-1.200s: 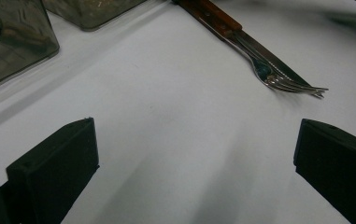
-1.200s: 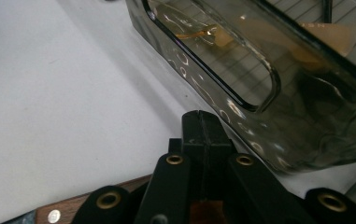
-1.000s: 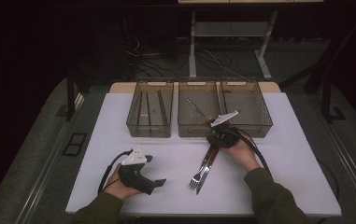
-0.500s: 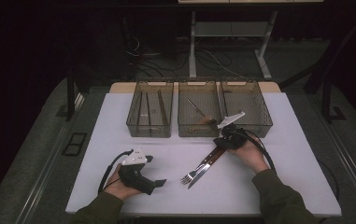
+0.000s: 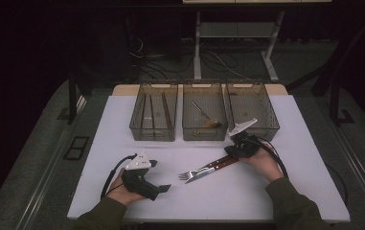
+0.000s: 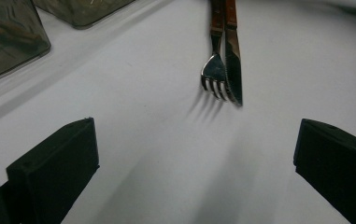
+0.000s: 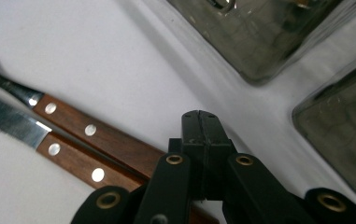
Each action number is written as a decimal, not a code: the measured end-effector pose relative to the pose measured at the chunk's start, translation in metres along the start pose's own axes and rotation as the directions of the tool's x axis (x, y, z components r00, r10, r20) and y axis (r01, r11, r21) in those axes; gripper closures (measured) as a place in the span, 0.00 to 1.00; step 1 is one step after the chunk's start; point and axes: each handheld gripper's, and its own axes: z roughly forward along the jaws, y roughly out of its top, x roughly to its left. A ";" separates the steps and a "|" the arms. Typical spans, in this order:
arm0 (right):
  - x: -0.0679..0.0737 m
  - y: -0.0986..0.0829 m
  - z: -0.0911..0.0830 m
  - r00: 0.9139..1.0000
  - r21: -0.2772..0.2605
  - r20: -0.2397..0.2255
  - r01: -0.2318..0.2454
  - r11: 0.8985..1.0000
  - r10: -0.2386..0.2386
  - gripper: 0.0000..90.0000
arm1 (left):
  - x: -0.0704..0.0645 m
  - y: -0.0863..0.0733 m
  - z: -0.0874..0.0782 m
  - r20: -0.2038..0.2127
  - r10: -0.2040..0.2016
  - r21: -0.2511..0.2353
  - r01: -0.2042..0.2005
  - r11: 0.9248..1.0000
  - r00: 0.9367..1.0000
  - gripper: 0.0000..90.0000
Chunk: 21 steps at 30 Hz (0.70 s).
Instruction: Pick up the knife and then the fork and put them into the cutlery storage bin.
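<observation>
White worktop (image 5: pixel 309 143): three bins (image 5: pixel 204 113) at rear; fork (image 5: pixel 200 170) and knife (image 5: pixel 211 168) side by side; right gripper (image 5: pixel 233 149) at their handles; left gripper (image 5: pixel 158 188) apart.

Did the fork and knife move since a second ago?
Yes. The fork and knife swung their tips leftward and moved a bit right, toward the right bin, pushed by the right gripper.

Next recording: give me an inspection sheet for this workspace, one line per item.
Surface: white table top, bare around the cutlery.
Job's things: fork and knife side by side, wooden handles toward the right tongs.
Clutter: three clear bins in a row at the back; the middle one holds a utensil, the left one long thin pieces.
Grippers: left tongs open, resting on the table; right tongs shut, over the handles; a grip on them cannot be told.
Cables: black cable loops from the left tongs.
Surroundings: dark floor, metal stand legs behind.
</observation>
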 end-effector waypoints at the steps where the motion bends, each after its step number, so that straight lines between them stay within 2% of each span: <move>1: 0.001 -0.001 -0.001 1.000 0.000 -0.008 0.003 1.000 -0.003 1.00 | 0.000 0.000 0.000 0.001 0.002 0.001 -0.002 1.000 1.000 0.00; 13: 0.007 -0.012 -0.009 0.999 0.014 -0.040 0.032 0.999 -0.031 1.00 | 0.000 0.000 0.000 0.007 -0.002 0.000 0.002 1.000 1.000 0.00; 21: 0.017 -0.017 -0.014 0.996 0.029 -0.068 0.061 0.998 -0.059 1.00 | -0.001 0.000 0.001 0.011 -0.004 -0.003 0.004 1.000 1.000 0.00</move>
